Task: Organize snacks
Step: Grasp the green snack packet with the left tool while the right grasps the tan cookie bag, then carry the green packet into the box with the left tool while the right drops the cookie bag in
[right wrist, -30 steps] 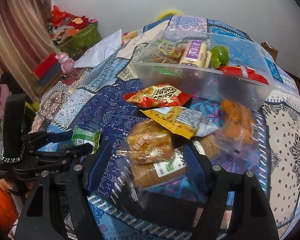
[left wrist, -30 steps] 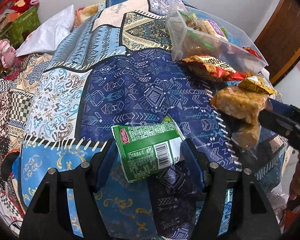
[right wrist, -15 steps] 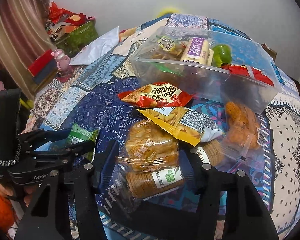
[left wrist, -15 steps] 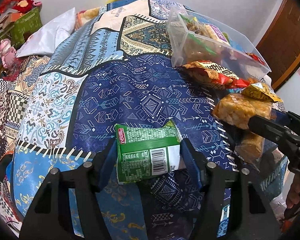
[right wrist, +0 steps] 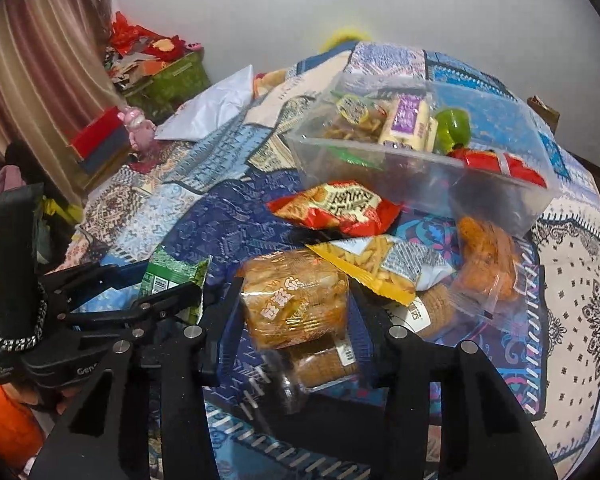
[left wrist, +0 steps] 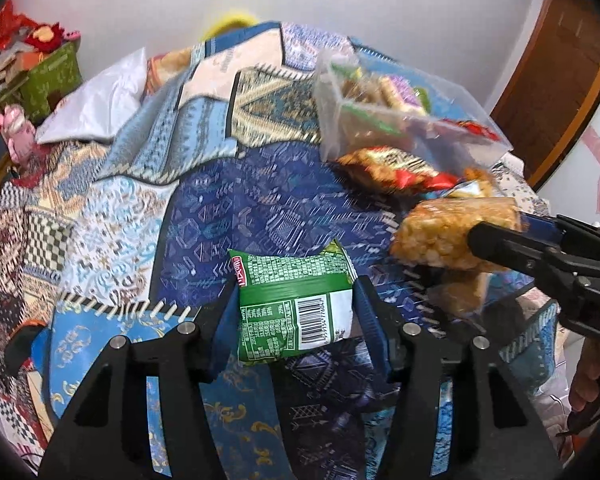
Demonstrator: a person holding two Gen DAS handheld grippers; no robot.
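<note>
My left gripper is shut on a green snack packet and holds it above the blue patterned bedspread. My right gripper is shut on a clear pack of golden crackers, lifted off the bed; it also shows in the left wrist view. A clear plastic bin with several snacks in it stands further back. In front of it lie a red chip bag, a yellow snack bag and a clear bag of orange snacks.
A round biscuit pack lies under the yellow bag. A white pillow lies at the far left of the bed. A green box and red boxes stand by the curtain. A wooden door is at right.
Both grippers have closed in on their packets and lifted them, moving toward the bin. The cracker pack has risen off the pile.
</note>
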